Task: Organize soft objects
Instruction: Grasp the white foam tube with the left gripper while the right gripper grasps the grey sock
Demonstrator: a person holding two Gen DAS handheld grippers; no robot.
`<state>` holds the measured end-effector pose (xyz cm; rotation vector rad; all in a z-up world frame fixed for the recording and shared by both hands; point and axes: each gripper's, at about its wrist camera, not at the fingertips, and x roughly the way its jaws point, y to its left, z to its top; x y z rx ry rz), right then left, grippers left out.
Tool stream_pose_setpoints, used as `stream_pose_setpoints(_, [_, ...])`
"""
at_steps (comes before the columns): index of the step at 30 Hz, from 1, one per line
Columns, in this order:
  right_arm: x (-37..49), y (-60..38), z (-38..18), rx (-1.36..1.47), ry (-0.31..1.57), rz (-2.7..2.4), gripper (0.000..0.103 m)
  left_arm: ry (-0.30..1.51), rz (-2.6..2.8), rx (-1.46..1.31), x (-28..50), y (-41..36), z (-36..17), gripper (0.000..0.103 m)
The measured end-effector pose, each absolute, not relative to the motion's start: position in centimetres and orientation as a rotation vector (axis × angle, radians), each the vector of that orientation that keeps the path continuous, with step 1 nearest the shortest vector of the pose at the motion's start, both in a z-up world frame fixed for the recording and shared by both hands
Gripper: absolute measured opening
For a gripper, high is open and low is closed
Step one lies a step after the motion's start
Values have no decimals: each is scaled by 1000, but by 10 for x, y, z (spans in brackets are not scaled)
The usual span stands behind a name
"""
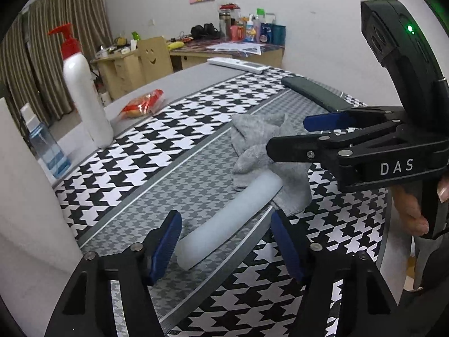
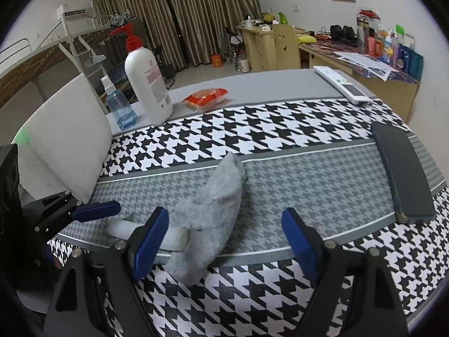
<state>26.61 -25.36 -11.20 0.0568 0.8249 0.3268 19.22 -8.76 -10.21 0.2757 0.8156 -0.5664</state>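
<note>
Straddling the white foam roll (image 1: 227, 221), my left jaws stand apart, unclamped, ready to lift it off the grey cloth (image 1: 266, 151); my right jaws gape empty.

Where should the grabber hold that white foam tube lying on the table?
Probably at the near, free end of the white foam tube. Its far end lies on the grey cloth, while the near end rests bare on the patterned table cover. The left gripper already has open jaws on either side of that end, so come from above and close across the round width.
</note>
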Motion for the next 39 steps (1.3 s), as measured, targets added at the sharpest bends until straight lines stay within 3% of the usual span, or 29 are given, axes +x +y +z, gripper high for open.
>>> stream_pose_setpoints(10, [272, -252, -123, 67, 855, 321, 70, 850, -538, 297, 201, -88, -113, 56])
stream_pose_setpoints(18, [276, -252, -128, 85, 879, 318, 66, 852, -507, 300, 201, -85, -112, 38])
stream_pose_setpoints(21, [277, -251, -129, 94, 886, 325, 58, 855, -485, 287, 202, -80, -111, 24])
stream_pose_setpoints(24, [279, -249, -129, 94, 888, 326, 46, 852, -479, 261, 203, -74, -109, 18])
stream_pose_setpoints(28, [282, -246, -130, 105, 903, 337, 21, 842, -488, 263, 199, -72, -109, 14])
stream_pose_setpoints(33, [281, -248, -126, 131, 896, 343, 14, 841, -492, 250, 195, -69, -107, 11])
stream_pose_setpoints(39, [275, -245, -116, 120, 871, 353, 13, 812, -494, 236, 185, -66, -95, 10])
